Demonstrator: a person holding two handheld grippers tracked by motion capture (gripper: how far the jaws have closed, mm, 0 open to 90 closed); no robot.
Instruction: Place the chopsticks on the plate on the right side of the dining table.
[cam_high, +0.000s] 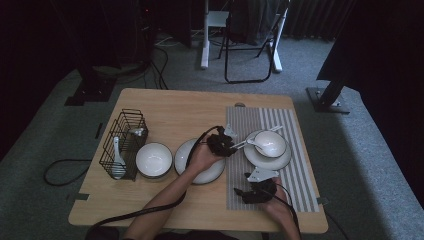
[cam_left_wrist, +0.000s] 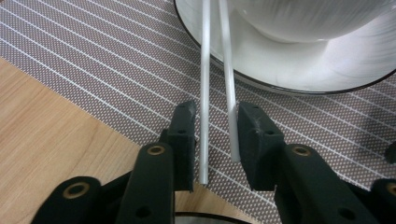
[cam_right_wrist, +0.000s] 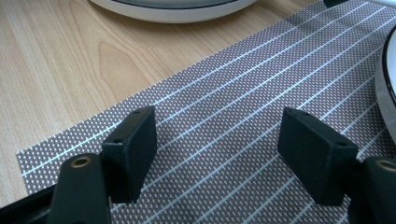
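So right now my left gripper (cam_left_wrist: 215, 140) has its jaws loosely around the white chopsticks (cam_left_wrist: 205, 93) propped on the plate (cam_left_wrist: 280, 70) over the striped placemat (cam_left_wrist: 93, 60), right gripper (cam_right_wrist: 217, 154) idling wide open, and next I'd guess squeeze and lift.

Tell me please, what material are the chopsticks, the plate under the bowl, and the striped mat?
The chopsticks look like smooth white plastic or melamine: even colour, faint sheen. The plate seems glazed ceramic, though it could be melamine: glossy white with a thin dark rim. The striped mat appears to be woven vinyl or similar mesh: a fine dotted weave with pale lines.
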